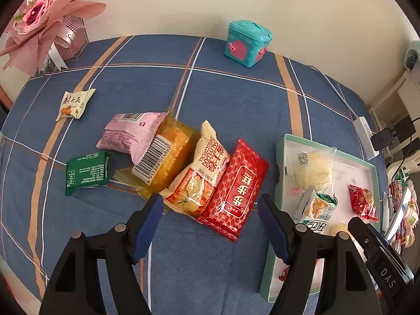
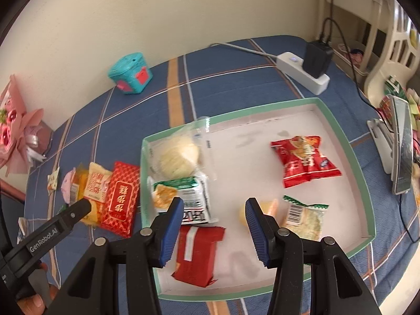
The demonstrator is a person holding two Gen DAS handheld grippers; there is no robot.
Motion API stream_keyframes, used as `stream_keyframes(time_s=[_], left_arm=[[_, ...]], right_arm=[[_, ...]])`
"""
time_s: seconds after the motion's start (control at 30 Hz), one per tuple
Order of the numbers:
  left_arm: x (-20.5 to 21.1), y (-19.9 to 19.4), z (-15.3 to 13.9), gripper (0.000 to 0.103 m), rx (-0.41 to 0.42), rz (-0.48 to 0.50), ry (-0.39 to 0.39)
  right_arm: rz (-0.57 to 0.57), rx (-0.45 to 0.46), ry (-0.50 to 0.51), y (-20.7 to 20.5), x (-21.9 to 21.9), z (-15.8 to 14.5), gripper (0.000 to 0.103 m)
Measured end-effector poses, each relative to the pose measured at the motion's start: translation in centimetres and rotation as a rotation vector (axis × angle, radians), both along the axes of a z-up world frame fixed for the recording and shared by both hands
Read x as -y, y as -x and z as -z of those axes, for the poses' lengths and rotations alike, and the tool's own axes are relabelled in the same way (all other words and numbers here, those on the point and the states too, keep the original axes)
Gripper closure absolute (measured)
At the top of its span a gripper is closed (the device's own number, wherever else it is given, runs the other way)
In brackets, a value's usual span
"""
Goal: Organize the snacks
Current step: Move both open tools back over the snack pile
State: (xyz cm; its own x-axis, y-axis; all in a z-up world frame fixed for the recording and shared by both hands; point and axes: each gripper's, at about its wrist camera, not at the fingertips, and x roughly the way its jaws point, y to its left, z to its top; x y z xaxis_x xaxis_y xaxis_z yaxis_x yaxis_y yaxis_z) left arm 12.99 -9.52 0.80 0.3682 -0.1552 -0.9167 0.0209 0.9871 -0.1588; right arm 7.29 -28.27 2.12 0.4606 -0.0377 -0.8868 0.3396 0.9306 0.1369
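Left gripper [image 1: 210,204]: jaws spread, nothing between the pads; it hangs over the blue plaid cloth [image 1: 183,262], tilted downward.
Red packet [image 1: 233,191]: just beyond the open fingertips, between them and slightly toward the right finger, lying flat on the cloth beside the tray's left wall.
Swiss roll pack [image 1: 199,173]: touching the red packet's left side, its near end just beyond the left finger.
Orange pack with barcode [image 1: 168,157]: next in the row, partly under the pink bag [image 1: 128,134].
Green packet [image 1: 88,172]: left of the row, on the cloth.
Small cream packet [image 1: 74,103]: farther back, well apart from the rest.
Right gripper [image 2: 214,210]: jaws moderately apart and empty, held over the tray [image 2: 341,128].
Dark red pack [image 2: 199,254]: in the tray, below and between the fingertips.
Green-and-white pack [image 2: 183,194]: in the tray, just beyond the left finger.
Barcode cracker pack [image 2: 304,215]: just beyond the right finger.
Clear-wrapped pastry [image 2: 178,157]: farther, at the tray's left wall.
Red twin packets [image 2: 304,160]: farther right in the tray.
Teal box [image 2: 131,73]: at the wall.
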Motion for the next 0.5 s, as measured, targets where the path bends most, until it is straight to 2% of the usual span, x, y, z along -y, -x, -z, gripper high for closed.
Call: stream_keyframes(time_s=[0.03,0.1,0.13,0.17,0.27,0.33,0.5], left_arm=[[0.0,0.1,0.0,0.026,0.001,0.003,-0.004],[0.2,0.1,0.0,0.015,0.006,0.012,-0.02],[0.3,0.2,0.0,0.009,0.011,0.015,-0.033],[0.3,0.2,0.0,0.008,0.016,0.018,-0.046],[0.1,0.3,0.1,0.008,0.019,0.015,-0.056],[-0.1,0.3,0.1,0.008,0.021,0.004,-0.06],[-1.0,0.3,0.0,0.007,0.02,-0.031,-0.056]], right_arm=[[-0.006,0.0,0.001,-0.1,-0.3,0.0,0.05],[-0.014,0.0,-0.002,-0.1,-0.5,0.1,0.037],[-0.012,0.003,-0.001,-0.1,-0.5,0.2,0.027],[-0.01,0.004,0.007,-0.1,-0.5,0.2,0.018],[-0.009,-0.003,0.035,0.0,-0.4,0.4,0.006],[-0.004,-0.003,0.039,0.0,-0.4,0.5,0.0],[-0.004,-0.004,0.049,0.0,-0.5,0.6,0.0]])
